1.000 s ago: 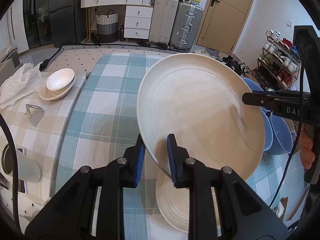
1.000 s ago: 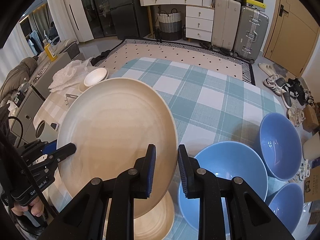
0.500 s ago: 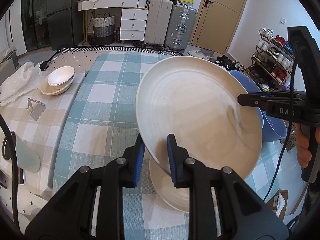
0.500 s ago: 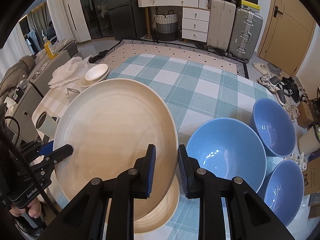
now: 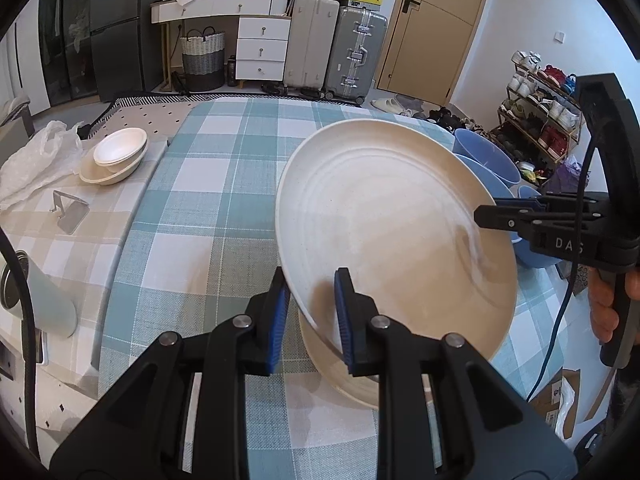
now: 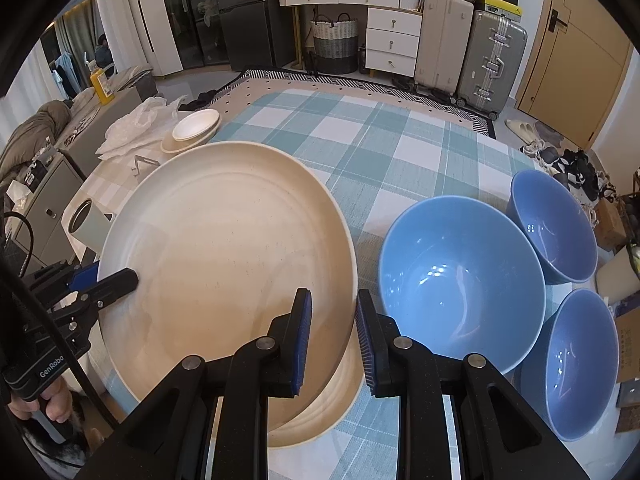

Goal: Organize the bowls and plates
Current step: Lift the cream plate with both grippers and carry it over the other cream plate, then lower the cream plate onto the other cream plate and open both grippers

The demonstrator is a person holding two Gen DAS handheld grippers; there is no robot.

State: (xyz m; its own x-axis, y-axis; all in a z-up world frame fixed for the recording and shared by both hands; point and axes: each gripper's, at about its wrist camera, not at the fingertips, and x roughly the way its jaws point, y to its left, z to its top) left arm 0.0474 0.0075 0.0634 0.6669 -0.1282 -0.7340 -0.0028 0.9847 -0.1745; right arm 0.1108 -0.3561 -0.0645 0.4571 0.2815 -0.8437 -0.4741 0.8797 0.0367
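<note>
My left gripper (image 5: 310,312) and right gripper (image 6: 332,330) both clamp opposite rims of the large round cream plate (image 5: 392,232), tilted directly above the smaller cream plate (image 6: 320,412), bottom centre

White letters "DAS" stand on the right tongs (image 5: 496,216), at the right edge; "GenRobo" stands on the left tongs (image 6: 116,282), lower left.
</note>
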